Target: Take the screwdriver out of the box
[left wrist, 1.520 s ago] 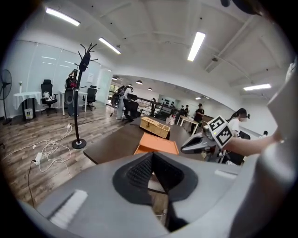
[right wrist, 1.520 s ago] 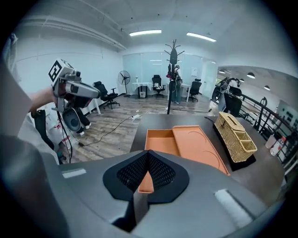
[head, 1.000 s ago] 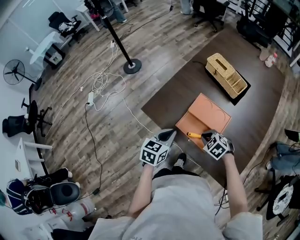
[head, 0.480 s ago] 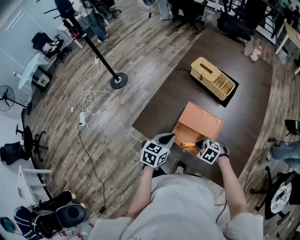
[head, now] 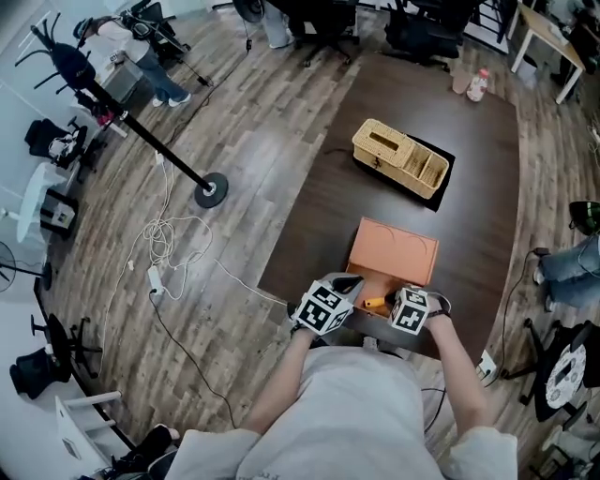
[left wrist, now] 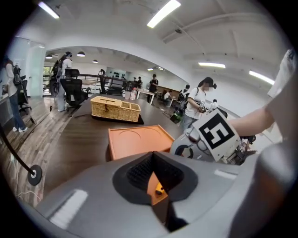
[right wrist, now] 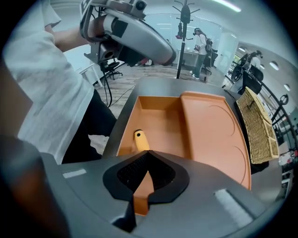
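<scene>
Closed right claw [right wrist: 146, 153] by screwdriver [right wrist: 139, 140], orange box [right wrist: 160, 123]

The screwdriver [right wrist: 139, 138] lies in the box [right wrist: 160, 118], seemingly near its front wall. A basket [head: 398, 157] stands behind the box on the table [head: 478, 169].

Bright, even light from ceiling strips [left wrist: 163, 13] — sharp, with fisheye-bent, dark-vignetted edges.

Wood floor [head: 253, 122] all around. A woven basket [head: 398, 157] sits on the dark table [head: 478, 178], far ahead of the left gripper [head: 349, 281]. A pole stand [head: 210, 190] is off to its left.
</scene>
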`<state>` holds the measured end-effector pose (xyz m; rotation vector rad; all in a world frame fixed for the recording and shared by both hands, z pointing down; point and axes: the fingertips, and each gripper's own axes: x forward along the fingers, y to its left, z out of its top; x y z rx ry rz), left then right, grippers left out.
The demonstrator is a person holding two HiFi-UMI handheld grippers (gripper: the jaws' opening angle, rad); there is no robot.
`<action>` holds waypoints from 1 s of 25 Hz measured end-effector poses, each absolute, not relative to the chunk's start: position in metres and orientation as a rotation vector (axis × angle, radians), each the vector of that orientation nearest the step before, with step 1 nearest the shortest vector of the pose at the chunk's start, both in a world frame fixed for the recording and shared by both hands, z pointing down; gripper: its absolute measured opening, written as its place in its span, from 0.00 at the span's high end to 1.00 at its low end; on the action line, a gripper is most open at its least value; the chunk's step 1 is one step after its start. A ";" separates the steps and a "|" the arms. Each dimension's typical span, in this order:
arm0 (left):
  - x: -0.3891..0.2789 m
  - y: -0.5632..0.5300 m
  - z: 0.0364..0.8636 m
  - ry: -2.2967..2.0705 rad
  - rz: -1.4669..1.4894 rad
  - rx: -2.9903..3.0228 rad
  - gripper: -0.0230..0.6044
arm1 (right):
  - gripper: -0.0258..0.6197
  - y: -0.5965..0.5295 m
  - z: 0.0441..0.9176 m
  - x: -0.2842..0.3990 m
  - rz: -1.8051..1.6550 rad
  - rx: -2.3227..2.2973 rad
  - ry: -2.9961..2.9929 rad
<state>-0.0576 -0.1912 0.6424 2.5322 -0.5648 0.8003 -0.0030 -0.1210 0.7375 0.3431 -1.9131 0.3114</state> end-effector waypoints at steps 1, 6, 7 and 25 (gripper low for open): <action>-0.057 -0.191 0.645 -0.534 0.823 2.541 0.88 | 0.96 -0.119 0.742 -0.003 0.309 0.341 -1.906; -0.054 -0.186 0.659 -0.387 0.901 2.554 0.88 | 0.96 -0.115 0.751 -0.007 0.331 0.327 -1.875; -0.052 -0.182 0.661 -0.356 0.916 2.556 0.88 | 0.96 -0.114 0.751 -0.006 0.337 0.325 -1.871; -0.032 -0.152 0.667 0.047 1.043 2.606 0.88 | 0.87 -0.103 0.762 0.001 0.344 0.227 -1.774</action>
